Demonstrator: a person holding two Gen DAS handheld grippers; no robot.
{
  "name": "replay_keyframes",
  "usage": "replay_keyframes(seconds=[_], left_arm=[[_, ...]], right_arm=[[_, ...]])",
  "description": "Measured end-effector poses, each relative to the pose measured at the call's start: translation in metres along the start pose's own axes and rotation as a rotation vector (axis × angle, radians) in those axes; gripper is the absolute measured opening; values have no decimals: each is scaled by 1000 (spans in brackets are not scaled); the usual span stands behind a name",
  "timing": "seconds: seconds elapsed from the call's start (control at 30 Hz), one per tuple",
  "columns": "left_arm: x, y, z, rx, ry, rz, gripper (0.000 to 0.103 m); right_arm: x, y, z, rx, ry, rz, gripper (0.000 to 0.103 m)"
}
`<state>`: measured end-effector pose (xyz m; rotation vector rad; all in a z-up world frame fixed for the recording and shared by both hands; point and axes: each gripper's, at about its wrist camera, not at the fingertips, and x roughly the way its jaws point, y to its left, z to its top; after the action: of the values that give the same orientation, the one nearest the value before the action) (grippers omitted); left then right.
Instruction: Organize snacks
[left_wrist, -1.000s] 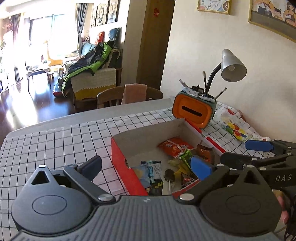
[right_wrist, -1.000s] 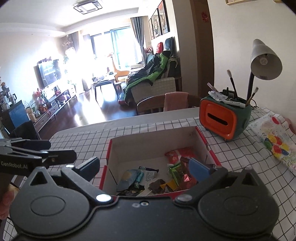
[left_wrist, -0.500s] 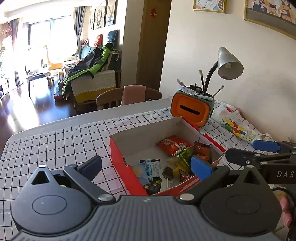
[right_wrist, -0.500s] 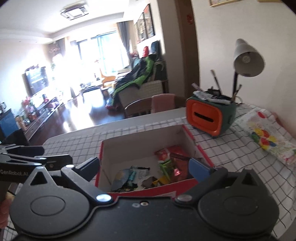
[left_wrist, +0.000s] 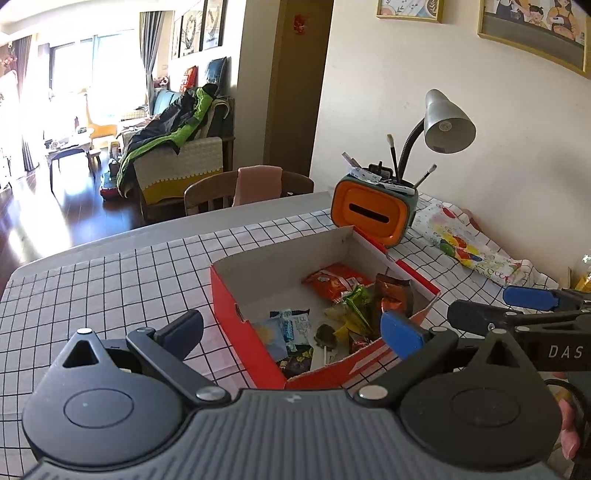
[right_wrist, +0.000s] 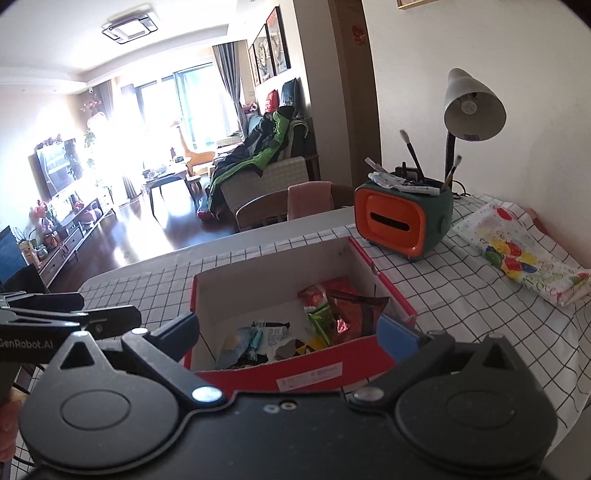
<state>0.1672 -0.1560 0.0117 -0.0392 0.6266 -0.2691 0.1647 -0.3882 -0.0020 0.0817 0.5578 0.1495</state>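
A red cardboard box (left_wrist: 236, 306) (right_wrist: 317, 373) with a white inside stands on the checked tablecloth. It holds several snack packets: an orange-red bag (left_wrist: 334, 282), a brown foil bag (left_wrist: 393, 295), green wrappers (left_wrist: 356, 302), blue-white packets (left_wrist: 291, 326) and a lollipop (left_wrist: 325, 338). My left gripper (left_wrist: 291, 332) is open and empty above the box's near corner. My right gripper (right_wrist: 288, 334) is open and empty over the box's near wall. The right gripper also shows in the left wrist view (left_wrist: 517, 306), and the left gripper in the right wrist view (right_wrist: 81, 312).
An orange and green pen holder (left_wrist: 371, 214) with brushes stands behind the box, beside a grey desk lamp (left_wrist: 445, 125). A folded balloon-print cloth (left_wrist: 465, 247) lies at the right by the wall. A wooden chair (left_wrist: 243, 188) stands at the table's far edge.
Both grippers have pulled back and risen a little from the box, so it sits lower and smaller in both views. The snacks have not moved. Both stay open.
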Motion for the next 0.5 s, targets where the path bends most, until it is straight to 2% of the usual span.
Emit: replay_keyframes(seconds=[0.5], left_arm=[[-3, 4, -7, -5, 19, -24, 103]], right_arm=[[-4, 4, -10, 36, 13, -29, 103]])
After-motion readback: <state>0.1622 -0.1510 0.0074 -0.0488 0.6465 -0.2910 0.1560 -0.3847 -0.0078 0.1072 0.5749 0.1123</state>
